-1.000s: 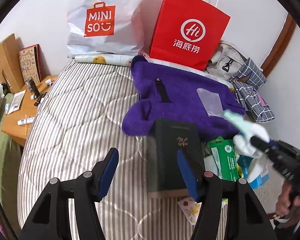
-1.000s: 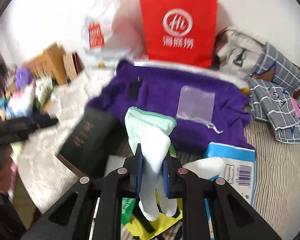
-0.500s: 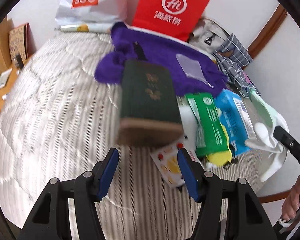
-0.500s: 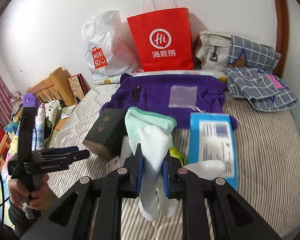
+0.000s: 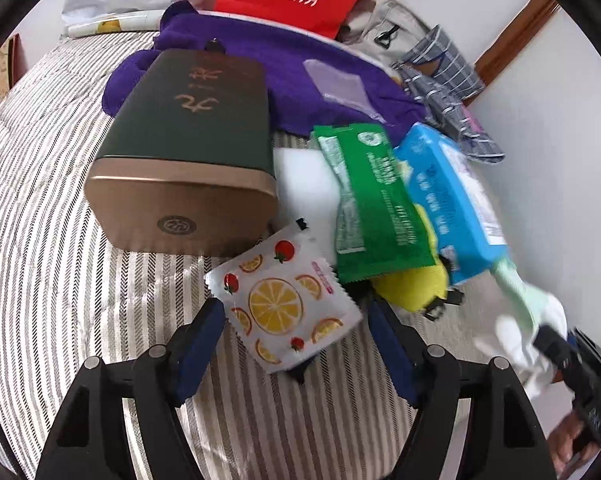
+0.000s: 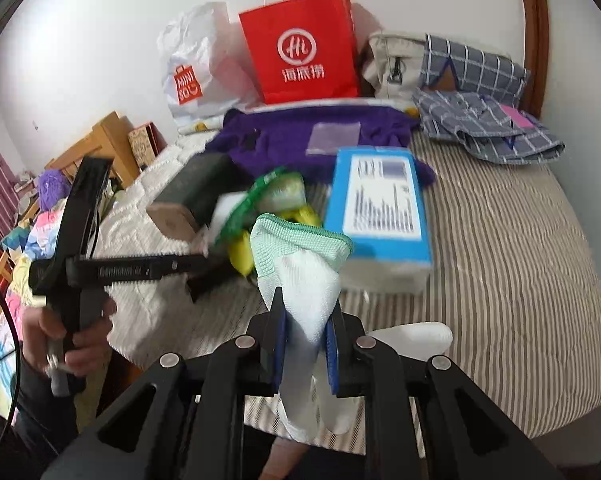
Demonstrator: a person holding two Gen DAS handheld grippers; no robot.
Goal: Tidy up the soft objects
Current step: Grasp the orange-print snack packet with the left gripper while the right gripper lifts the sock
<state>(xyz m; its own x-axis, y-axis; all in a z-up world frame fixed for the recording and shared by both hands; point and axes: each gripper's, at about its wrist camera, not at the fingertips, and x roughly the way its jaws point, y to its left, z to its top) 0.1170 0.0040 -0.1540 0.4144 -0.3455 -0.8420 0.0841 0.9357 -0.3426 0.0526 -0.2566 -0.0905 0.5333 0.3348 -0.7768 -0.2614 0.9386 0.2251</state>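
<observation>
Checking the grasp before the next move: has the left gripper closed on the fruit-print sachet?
No, the left gripper is open, its blue pads spread either side of the fruit-print sachet lying on the striped mattress.

Household items crowd the far half of a bed (image 6: 500, 240), with bags lined up along the wall behind.

A sachet (image 5: 284, 304) lies nearest, just before a box (image 5: 188, 148); to the box's right a flat pouch (image 5: 372, 204) overlaps a tissue pack (image 5: 448, 200). Behind them spreads a towel (image 5: 292, 68) with a small clear bag (image 5: 340, 84) on it, folded clothes (image 6: 484, 124) to its right, and a paper bag (image 6: 300, 52) and plastic bag (image 6: 196, 64) at the wall.
</observation>
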